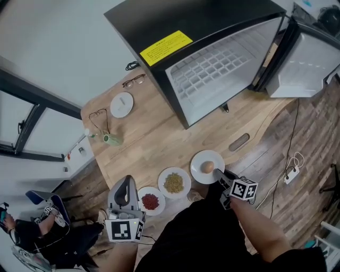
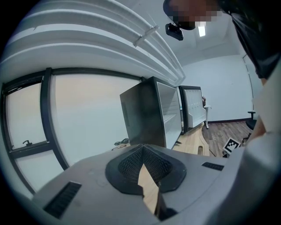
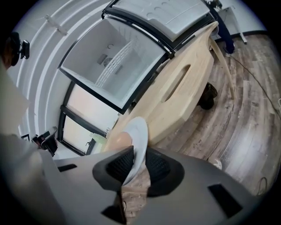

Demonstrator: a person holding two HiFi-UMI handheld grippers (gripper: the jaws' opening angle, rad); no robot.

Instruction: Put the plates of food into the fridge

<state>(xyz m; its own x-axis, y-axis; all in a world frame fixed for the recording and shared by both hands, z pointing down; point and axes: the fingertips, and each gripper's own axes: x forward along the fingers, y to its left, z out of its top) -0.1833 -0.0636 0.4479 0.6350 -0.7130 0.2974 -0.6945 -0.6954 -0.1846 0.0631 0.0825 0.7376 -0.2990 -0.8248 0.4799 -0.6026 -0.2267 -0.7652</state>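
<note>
Clamping near rim of rightmost plate (image 1: 198, 161) (image 3: 139, 131): right tongs (image 3: 137, 161), rim between pads.

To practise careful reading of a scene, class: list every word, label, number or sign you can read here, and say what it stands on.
Yellow label, on top of the black fridge: lines of print, too small to read.
Left marker cube and right marker cube: black-and-white square patterns only, no letters or numbers.
Nothing else legible in any view.
</note>
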